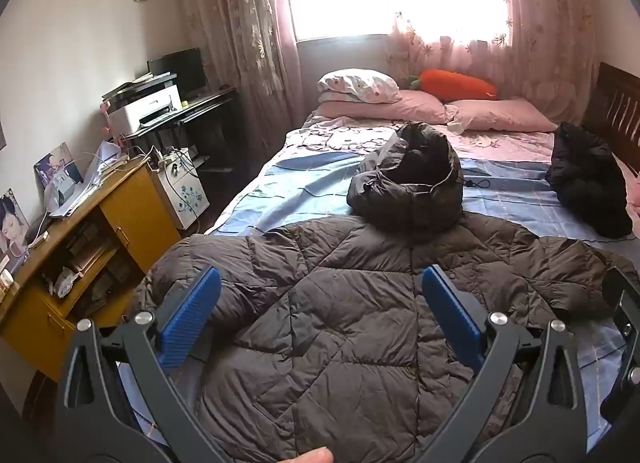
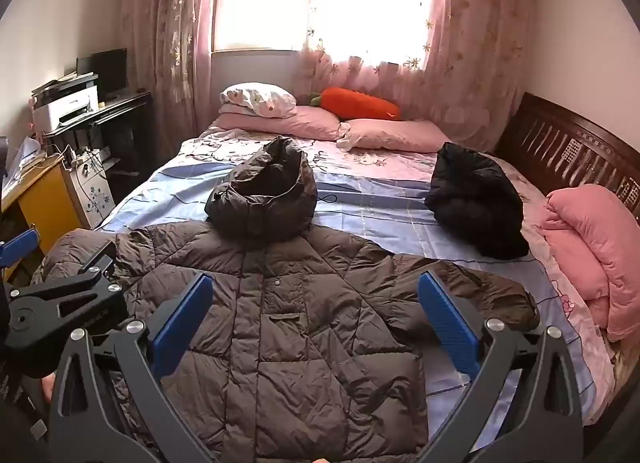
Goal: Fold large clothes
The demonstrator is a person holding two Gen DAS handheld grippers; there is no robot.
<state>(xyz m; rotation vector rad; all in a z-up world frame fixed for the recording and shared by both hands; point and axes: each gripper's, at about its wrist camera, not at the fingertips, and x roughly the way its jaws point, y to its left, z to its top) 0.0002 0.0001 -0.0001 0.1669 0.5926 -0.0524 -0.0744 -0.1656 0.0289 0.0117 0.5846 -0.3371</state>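
A large brown quilted down jacket (image 1: 340,323) (image 2: 288,323) lies spread flat on the bed, front up, sleeves out to both sides. Its puffy hood (image 1: 408,187) (image 2: 264,199) stands bunched up at the collar end, towards the pillows. My left gripper (image 1: 320,279) hovers open above the jacket's left half, blue pads wide apart with nothing between them. My right gripper (image 2: 316,283) hovers open over the jacket's chest, also empty. The left gripper's black frame shows at the left edge of the right wrist view.
A black garment (image 2: 476,203) (image 1: 584,187) lies heaped on the bed at the right. Pink pillows (image 2: 384,135) and an orange carrot cushion (image 2: 360,103) sit at the far end, a folded pink quilt (image 2: 600,255) by the wooden headboard (image 2: 568,151). A yellow cabinet (image 1: 80,247) stands left of the bed.
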